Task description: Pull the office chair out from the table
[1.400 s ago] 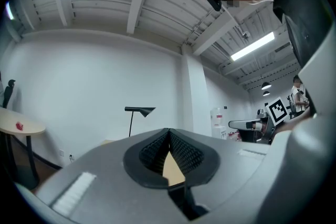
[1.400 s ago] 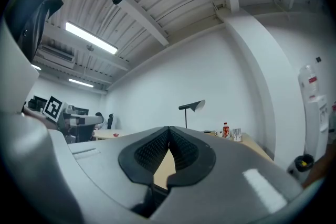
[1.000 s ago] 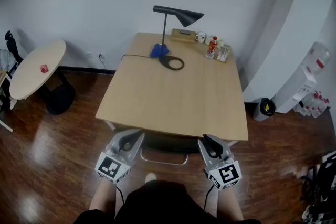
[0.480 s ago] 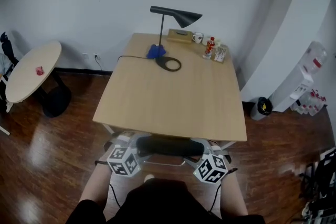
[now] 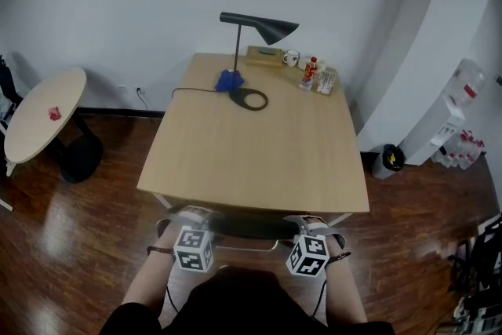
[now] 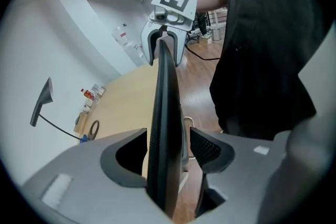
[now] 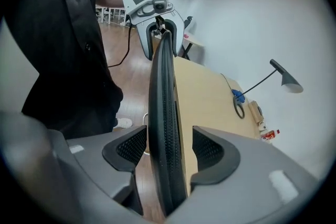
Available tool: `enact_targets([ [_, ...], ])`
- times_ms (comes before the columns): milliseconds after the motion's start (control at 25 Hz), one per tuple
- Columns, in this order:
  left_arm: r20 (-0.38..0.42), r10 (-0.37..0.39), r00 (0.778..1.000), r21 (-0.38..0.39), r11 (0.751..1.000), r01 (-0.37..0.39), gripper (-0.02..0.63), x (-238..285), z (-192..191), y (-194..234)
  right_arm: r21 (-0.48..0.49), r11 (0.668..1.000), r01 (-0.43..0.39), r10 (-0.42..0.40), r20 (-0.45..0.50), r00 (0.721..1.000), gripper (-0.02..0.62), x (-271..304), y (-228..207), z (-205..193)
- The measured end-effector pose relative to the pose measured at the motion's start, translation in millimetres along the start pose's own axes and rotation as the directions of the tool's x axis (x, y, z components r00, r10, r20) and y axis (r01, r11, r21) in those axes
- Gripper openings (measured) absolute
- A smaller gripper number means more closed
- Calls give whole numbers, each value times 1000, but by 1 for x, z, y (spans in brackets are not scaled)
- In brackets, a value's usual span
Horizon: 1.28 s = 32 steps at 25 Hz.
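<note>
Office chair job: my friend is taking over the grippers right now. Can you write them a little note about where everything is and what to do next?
Left gripper: open. Its jaws have just opened, and the chair back stands between them, not clamped.
Right gripper: open. Its jaws have just opened wide and begun closing a little. The same chair back is between them, with a gap on each side.
Things: the office chair is tucked under the near edge of the table.
Done: both grippers are set over the top edge of the chair back.
Left: close both grippers on the chair back, then pull the chair toward you, away from the table.
</note>
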<state>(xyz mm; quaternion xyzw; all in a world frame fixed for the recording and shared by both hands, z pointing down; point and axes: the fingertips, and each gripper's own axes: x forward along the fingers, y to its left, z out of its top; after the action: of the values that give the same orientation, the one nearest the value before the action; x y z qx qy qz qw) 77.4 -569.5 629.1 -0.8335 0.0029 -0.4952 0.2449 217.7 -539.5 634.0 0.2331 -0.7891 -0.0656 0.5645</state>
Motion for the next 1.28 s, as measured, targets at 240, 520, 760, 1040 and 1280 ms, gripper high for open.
enact_targets([
  [240,-21,18,1000,40,999,-17,150,8,-7,3,-6,1000,-15,14,-66,998,247,13,0,-8],
  [520,-33,-18,999,66,998,20,112,8,-7,-2,-73,996,-45,34,-148,988,119,17,7,-16],
  [760,-54,-54,997,67,996,58,84,9,-10,-6,-90,992,-83,68,-162,985,70,17,11,-17],
  [1040,-91,-67,994,43,997,71,78,7,-9,-11,-77,989,-128,112,-179,977,51,12,21,-16],
  [1280,-105,-71,992,35,997,75,78,-4,-3,-32,-97,981,-166,147,-180,973,56,-2,45,-13],
])
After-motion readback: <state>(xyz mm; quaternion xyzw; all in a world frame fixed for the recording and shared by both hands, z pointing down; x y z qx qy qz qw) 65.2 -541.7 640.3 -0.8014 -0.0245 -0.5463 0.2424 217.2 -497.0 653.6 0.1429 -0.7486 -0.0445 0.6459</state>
